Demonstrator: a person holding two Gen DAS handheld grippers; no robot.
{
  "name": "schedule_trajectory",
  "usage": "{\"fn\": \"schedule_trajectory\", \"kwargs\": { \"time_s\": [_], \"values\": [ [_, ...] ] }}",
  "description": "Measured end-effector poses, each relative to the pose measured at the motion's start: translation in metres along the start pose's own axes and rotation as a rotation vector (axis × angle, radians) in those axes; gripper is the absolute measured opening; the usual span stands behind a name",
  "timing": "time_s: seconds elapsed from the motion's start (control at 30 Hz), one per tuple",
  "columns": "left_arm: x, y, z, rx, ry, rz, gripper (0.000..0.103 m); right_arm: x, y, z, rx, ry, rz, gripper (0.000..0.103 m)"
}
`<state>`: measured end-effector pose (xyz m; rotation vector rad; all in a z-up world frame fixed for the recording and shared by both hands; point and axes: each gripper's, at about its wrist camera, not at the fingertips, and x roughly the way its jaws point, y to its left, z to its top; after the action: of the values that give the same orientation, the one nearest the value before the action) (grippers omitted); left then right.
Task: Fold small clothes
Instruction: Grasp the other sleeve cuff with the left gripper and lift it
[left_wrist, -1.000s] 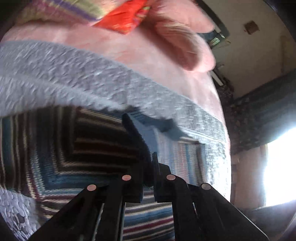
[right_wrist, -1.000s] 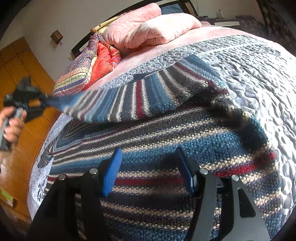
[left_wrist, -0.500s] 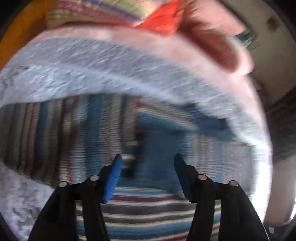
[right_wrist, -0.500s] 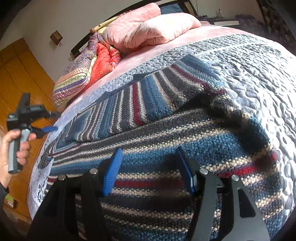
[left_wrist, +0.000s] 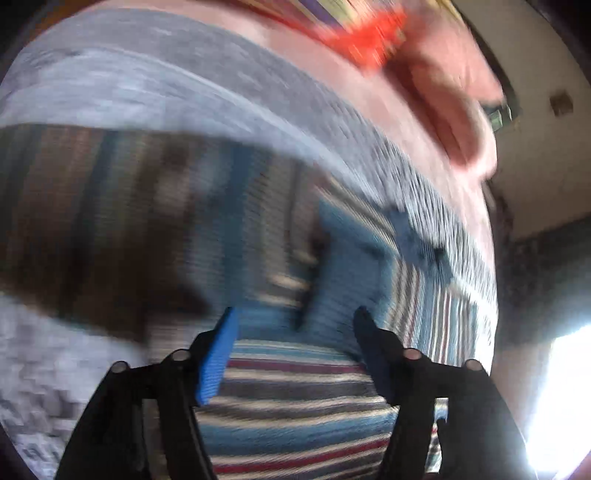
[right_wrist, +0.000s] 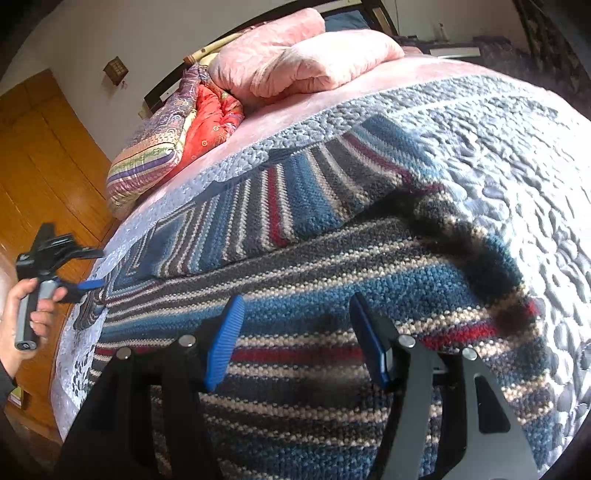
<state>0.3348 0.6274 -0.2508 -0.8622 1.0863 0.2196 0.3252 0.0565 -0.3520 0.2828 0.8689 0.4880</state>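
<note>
The striped sweater lies mid-frame on the bed, one sleeve folded across. Left gripper and right gripper hover above, jaws spread, empty. Risk: the thick knit sleeve could slide back unfolded.

text: none legible | labels: none | numbers: none

Left gripper released sleeve (now folded flat), jaws apart.

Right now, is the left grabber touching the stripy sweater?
Apart. The right wrist view shows the left gripper off the bed's edge, open, with wooden floor visible between its fingers and the striped sweater, which lies flat on the quilt.
</note>
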Motion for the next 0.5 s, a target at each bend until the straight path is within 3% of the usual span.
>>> {"fn": "schedule_trajectory", "kwargs": {
  "time_s": [0.13, 0.2, 0.37, 0.5],
  "values": [
    [-0.081, 0.112, 0.016, -0.199, -0.154, 0.037, 0.078, -0.008, 0.009, -0.002, -0.018, 0.001, 0.006, 0.063],
    [-0.104, 0.159, 0.019, -0.267, -0.199, 0.067, 0.078, -0.008, 0.015, -0.004, -0.026, 0.007, 0.005, 0.063],
    [-0.119, 0.246, 0.033, -0.398, -0.266, 0.106, 0.078, -0.011, 0.039, -0.005, -0.065, 0.018, 0.025, 0.063],
    [-0.115, 0.289, 0.049, -0.484, -0.309, 0.060, 0.078, -0.015, 0.060, -0.013, -0.098, 0.039, 0.032, 0.064]
  ]
}}
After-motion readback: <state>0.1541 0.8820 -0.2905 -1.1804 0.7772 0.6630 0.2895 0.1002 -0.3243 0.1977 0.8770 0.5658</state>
